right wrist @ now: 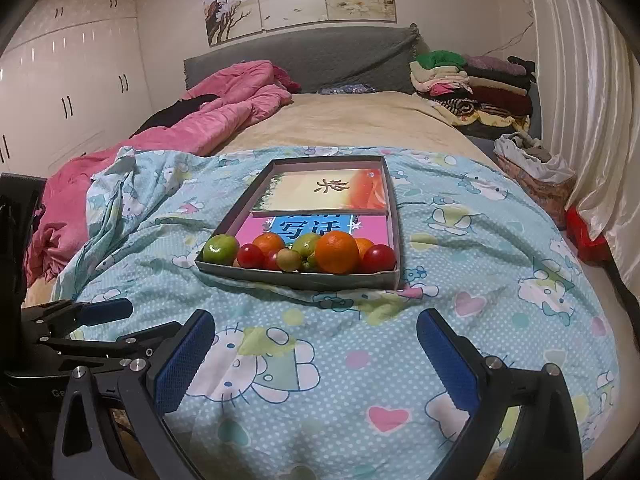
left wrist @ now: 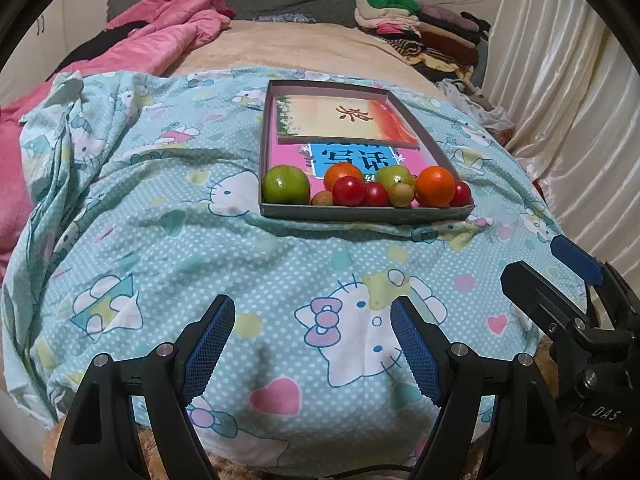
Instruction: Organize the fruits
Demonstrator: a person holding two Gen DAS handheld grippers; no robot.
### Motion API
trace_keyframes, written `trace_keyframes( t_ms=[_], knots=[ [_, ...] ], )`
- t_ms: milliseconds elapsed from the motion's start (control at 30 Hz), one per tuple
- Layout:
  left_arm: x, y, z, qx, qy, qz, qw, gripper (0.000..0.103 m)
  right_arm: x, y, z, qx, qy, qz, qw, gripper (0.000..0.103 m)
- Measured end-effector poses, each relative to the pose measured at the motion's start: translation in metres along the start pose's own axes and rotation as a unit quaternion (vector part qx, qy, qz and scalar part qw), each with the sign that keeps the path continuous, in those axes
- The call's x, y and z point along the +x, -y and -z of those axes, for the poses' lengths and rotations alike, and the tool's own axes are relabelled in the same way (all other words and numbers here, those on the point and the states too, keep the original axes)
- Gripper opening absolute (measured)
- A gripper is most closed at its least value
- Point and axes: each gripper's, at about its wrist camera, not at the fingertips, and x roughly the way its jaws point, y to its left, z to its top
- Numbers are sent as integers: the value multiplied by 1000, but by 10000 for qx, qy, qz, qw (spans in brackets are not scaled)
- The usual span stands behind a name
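Both sit short of the shallow tray (left wrist: 362, 213) on the bed's cartoon sheet (left wrist: 248, 264), left hand-held gripper (left wrist: 312, 344) and right hand-held gripper (right wrist: 316, 354) gaping wide and empty, while the fruits (left wrist: 360, 188) crowd the tray's near wall, books (left wrist: 344, 120) behind them

The left gripper (left wrist: 312, 344) hangs tilted downward, its two blue-padded fingers (left wrist: 210, 346) spread wide with nothing between them. Just to its right, the right gripper (right wrist: 316, 356) points down at a shallower angle, jaws likewise wide apart and empty. Neither touches anything. No hand or sleeve shows.
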Motion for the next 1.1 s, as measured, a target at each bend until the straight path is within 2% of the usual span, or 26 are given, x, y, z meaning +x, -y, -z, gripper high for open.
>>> trace_keyframes(
  t_ms=[1100],
  knots=[
    [-2,1,0,-6,19,50,10000,81,1,-3,1,-84,-13,18,10000,102]
  ],
)
